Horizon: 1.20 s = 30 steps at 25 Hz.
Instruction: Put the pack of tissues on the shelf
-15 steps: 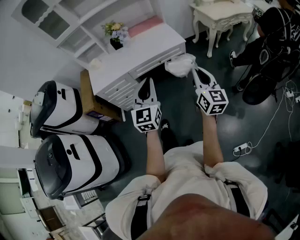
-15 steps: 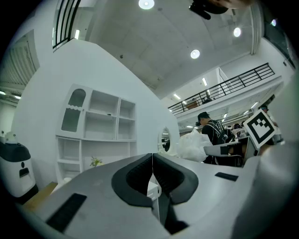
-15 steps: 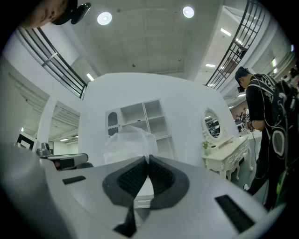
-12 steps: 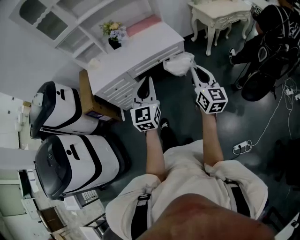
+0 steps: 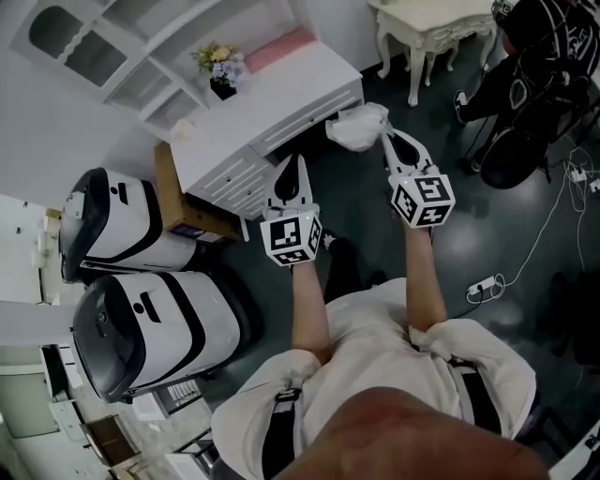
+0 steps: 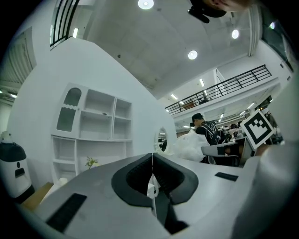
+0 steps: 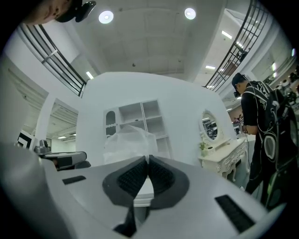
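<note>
The pack of tissues (image 5: 356, 127) is a white, crinkly plastic pack, and my right gripper (image 5: 382, 137) is shut on its edge and holds it in the air just in front of the white dresser (image 5: 272, 94). In the right gripper view the pack (image 7: 128, 140) rises just beyond the closed jaws of the gripper (image 7: 147, 158). To its left, my left gripper (image 5: 293, 159) is shut and empty, pointing at the dresser drawers. The white shelf unit (image 5: 150, 37) stands behind the dresser; its open compartments (image 6: 98, 126) show in the left gripper view, as does the pack (image 6: 190, 144).
A small vase of flowers (image 5: 220, 70) and a pink item (image 5: 281, 47) sit on the dresser. Two white rounded machines (image 5: 122, 225) (image 5: 150, 328) and a wooden box (image 5: 178, 202) stand at left. An ornate white table (image 5: 431, 23), a person in black (image 5: 534, 56) and floor cables (image 5: 487, 286) are at right.
The furniture has drifted slightly left in the head view. Both grippers keep nearly the same place, and the pack stays in the right gripper.
</note>
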### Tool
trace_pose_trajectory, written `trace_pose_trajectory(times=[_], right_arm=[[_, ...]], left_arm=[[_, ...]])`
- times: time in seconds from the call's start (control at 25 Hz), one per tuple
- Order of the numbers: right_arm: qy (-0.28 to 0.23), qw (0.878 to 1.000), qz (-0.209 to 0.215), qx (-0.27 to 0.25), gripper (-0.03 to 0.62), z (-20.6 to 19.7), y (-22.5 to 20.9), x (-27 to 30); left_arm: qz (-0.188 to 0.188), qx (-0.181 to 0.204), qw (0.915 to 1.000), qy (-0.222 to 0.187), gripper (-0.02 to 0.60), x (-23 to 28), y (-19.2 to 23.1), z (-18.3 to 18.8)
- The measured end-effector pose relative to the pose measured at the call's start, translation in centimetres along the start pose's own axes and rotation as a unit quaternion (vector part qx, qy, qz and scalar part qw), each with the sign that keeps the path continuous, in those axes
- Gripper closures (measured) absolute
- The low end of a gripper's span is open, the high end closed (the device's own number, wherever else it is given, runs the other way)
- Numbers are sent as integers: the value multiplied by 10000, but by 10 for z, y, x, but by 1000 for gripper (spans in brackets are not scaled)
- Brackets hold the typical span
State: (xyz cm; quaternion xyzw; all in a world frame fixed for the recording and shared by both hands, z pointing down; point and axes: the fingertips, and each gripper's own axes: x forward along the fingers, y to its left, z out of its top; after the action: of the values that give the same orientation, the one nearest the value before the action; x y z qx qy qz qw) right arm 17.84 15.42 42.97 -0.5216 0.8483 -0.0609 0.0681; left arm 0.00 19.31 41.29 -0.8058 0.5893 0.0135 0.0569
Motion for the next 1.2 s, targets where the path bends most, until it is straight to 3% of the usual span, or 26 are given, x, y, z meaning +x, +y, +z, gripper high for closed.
trace_pose_trajectory(times=[0.72,1.2], right_arm=[[-47,9999,68,132,525,3,-20,27],[-154,9995,240,125,525,25,-42,100]], left_arm=[[27,-66,9999,-119,571,41,12,1],[127,-97,9995,-271,571,108,48,10]])
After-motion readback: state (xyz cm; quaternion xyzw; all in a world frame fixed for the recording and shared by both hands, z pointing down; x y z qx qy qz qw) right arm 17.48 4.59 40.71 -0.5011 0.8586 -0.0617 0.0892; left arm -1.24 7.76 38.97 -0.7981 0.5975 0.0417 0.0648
